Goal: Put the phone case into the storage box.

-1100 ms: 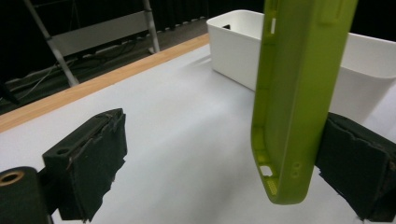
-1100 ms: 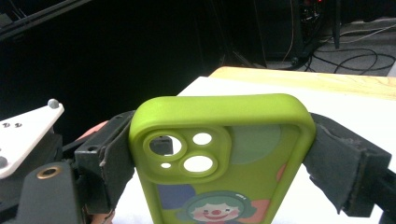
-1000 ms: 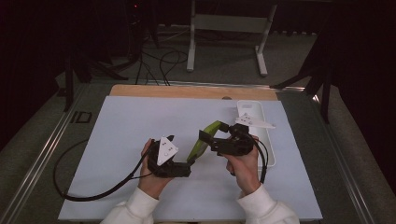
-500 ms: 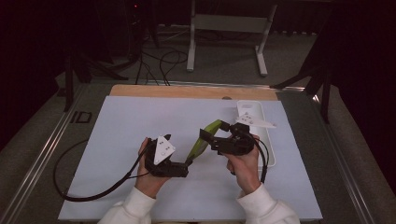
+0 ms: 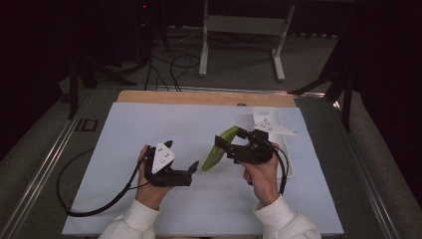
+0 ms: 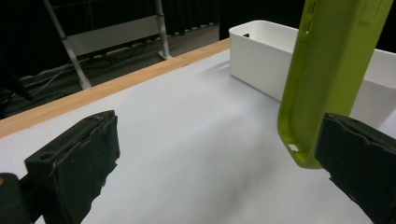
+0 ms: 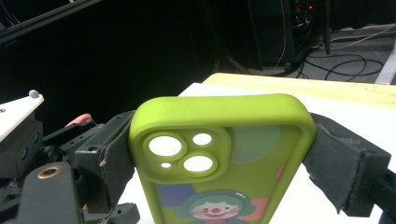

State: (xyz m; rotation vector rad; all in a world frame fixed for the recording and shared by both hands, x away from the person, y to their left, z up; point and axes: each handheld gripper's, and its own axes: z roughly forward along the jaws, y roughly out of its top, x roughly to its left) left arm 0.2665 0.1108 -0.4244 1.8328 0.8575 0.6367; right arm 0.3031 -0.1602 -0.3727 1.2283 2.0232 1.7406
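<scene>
No writing or brand can be read on the green phone case (image 7: 219, 158); a clown face and coloured circles are printed on its inner back (below the camera cut-outs). The case is clamped by its sides in the right gripper (image 5: 230, 147) and held above the white mat (image 5: 149, 124), right of centre. The left gripper (image 5: 191, 172) is held with its jaws spread, the case's lower corner just beside one pad. A white bin (image 6: 261, 51) is seen at the far right.

- One green phone case (image 5: 219, 149)
- One white bin (image 5: 271, 130)
- Two handheld grippers: left (image 5: 191, 171), right (image 5: 225, 145)
- One tabletop (image 5: 149, 124)
</scene>
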